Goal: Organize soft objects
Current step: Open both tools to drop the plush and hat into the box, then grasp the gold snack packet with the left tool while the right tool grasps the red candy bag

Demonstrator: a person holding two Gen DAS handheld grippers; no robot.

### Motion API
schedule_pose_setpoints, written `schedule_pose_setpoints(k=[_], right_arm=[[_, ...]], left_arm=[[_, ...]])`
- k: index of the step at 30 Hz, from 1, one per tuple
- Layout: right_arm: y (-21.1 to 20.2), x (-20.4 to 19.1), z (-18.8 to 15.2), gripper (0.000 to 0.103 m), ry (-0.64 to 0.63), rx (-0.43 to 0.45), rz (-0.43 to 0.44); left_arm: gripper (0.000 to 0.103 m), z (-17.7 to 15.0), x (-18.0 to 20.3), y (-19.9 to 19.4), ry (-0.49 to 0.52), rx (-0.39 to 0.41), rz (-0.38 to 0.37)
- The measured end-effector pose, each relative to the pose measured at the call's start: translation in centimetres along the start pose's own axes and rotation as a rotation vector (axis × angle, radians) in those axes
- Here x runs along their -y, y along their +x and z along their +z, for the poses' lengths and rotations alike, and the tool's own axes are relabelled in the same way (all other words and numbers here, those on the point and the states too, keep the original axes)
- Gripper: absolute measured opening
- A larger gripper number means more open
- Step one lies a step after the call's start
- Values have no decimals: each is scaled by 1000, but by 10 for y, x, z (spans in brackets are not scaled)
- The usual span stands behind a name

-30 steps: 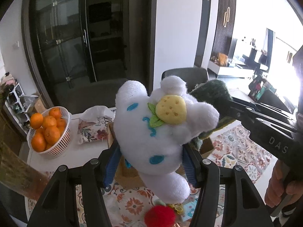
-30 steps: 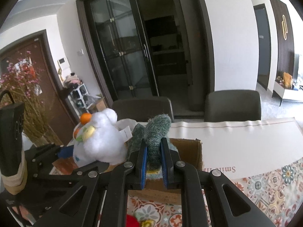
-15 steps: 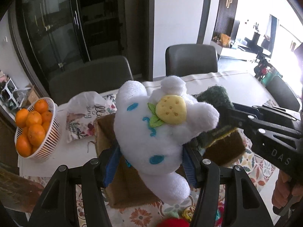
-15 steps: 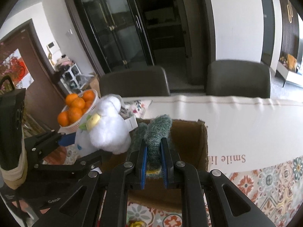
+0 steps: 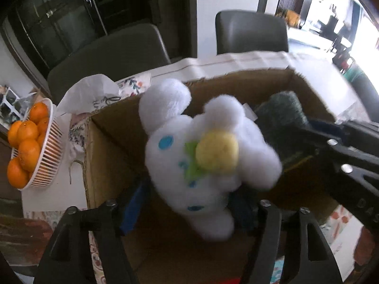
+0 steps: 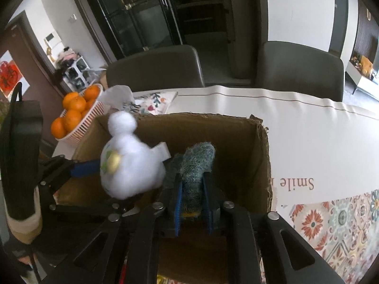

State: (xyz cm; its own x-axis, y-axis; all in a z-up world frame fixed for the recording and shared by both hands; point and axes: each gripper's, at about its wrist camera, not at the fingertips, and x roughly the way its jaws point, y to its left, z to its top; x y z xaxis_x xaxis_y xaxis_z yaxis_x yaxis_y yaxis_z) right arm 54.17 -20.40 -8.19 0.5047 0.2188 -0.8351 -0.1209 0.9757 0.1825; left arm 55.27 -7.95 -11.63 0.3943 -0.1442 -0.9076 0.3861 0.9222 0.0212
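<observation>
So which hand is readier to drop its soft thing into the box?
Probably the left. The left gripper has just been opening, and its white plush toy hangs over the cardboard box. The right gripper has also been opening a little, with its green scrubber between the blue pads.

Table [image 6: 319, 142]: pale runner over patterned floral cloth [image 6: 331, 224]. Open cardboard box [image 6: 263, 165] at centre. White basket of oranges [image 5: 47, 156] at left edge. Floral tissue pack [image 6: 154, 101] beside basket, behind box.
</observation>
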Motion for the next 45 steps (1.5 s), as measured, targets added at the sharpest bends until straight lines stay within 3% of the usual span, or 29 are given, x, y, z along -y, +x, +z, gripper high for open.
schedule_pose_setpoints(k=[4,5,11,18,24,37,45], right_arm=[[2,4,1,59,4,-7,-3],[1,4,0,61,6,-9,-13],[-30,6,0,62,58,56,-32],[-75,7,-5,72,114,131,-110],[-106,1,-21,75,103,159,-129],[-137,-6,-80,77,127,114,-145],[-139,-1,-119,77,174,56,-130]], left_arm=[[85,-3,4,6,25,-15,54],[87,-3,4,5,20,-15,50],[91,-7,2,-11,-6,4,63],[93,-13,0,-60,-68,83,65],[93,-29,3,-99,-109,124,110],[94,-90,20,-145,-153,130,182],[94,-125,33,-149,-185,87,151]])
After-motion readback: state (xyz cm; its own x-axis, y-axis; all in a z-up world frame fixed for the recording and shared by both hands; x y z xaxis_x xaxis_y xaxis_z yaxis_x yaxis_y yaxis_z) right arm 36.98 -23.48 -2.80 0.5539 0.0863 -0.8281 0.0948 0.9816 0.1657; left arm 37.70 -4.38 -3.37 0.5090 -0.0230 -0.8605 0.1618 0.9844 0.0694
